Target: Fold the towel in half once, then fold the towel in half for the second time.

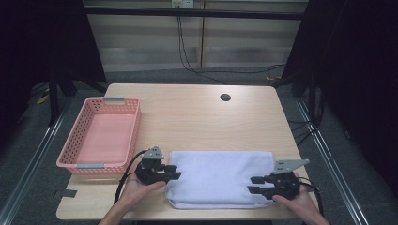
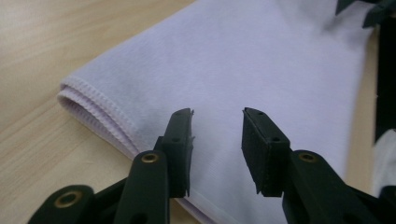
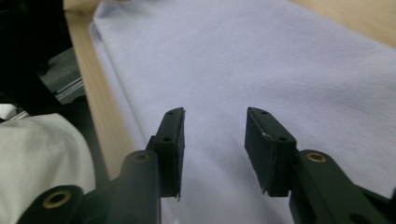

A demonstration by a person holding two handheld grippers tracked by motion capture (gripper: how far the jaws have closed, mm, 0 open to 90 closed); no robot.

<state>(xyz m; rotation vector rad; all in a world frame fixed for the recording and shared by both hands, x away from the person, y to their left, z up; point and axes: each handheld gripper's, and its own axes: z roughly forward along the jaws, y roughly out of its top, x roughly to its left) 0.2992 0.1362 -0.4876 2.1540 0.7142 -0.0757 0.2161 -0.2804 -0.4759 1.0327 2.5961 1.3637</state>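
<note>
A folded white towel (image 1: 219, 177) lies flat on the wooden table (image 1: 197, 117) near its front edge. My left gripper (image 1: 175, 172) sits at the towel's left edge, its jaws apart over the cloth (image 2: 261, 70) with nothing between them. At the towel's right end my right gripper (image 1: 253, 184) points left, also open above the fabric (image 3: 261, 60). Neither pair of pads presses on the towel. A hand holds each gripper from below.
A pink plastic basket (image 1: 70, 147) stands empty at the table's left side. A round cable hole (image 1: 225, 97) is near the far edge. A white sleeve (image 3: 42, 158) shows in the right gripper view beyond the table's front edge (image 3: 93, 102).
</note>
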